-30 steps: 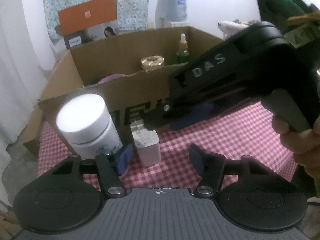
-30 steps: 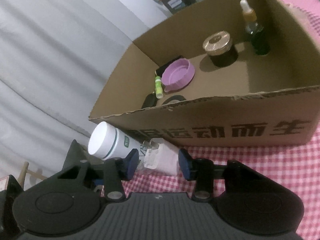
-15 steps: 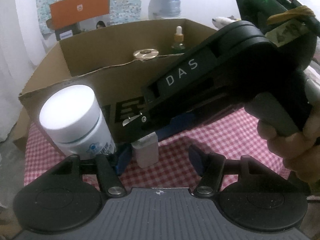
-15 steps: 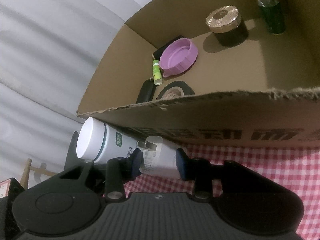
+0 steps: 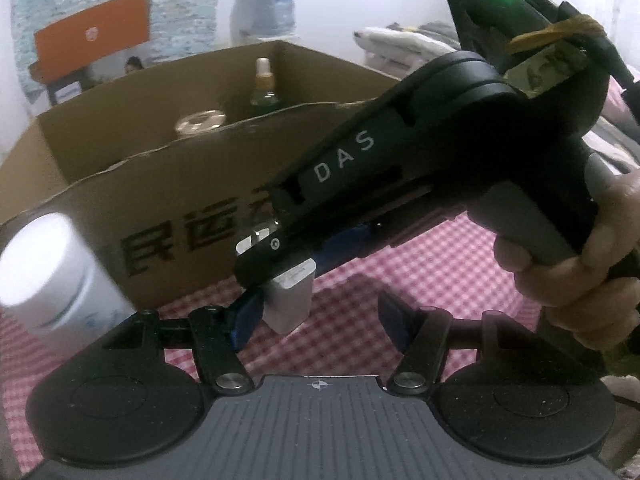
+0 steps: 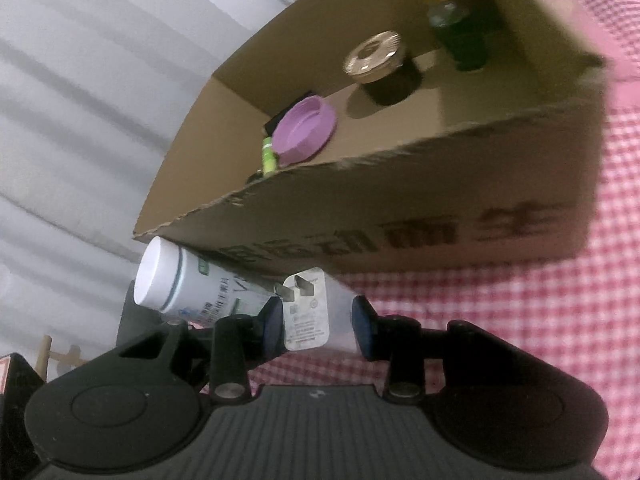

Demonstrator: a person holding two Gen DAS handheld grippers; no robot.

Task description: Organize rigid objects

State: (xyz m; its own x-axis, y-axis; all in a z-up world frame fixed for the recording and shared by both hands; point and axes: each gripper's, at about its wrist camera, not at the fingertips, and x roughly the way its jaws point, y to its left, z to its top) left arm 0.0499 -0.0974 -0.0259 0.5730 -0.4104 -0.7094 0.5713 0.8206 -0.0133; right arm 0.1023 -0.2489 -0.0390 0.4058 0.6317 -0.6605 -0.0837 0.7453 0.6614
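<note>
A white plug charger (image 6: 308,316) sits between the blue pads of my right gripper (image 6: 318,326), which is shut on it just in front of the cardboard box (image 6: 440,184). In the left wrist view the same charger (image 5: 290,300) hangs tilted under the right tool's black fingers, close beside one pad of my left gripper (image 5: 320,318). The left gripper is open and holds nothing. A white bottle (image 5: 52,272) stands on the checked cloth to the left of the left fingers, and it shows as the white bottle (image 6: 180,280) beside the charger.
The box holds a gold-lidded dark jar (image 6: 376,64), a green dropper bottle (image 6: 456,36), a purple lid (image 6: 306,130) and a small green tube (image 6: 268,158). A hand (image 5: 580,280) grips the right tool. Red checked cloth (image 6: 540,340) covers the table.
The right gripper has kept the charger between its pads and carried it rightward in the left view. The white bottle has slid to that view's left edge. The box looms nearer and more tilted.
</note>
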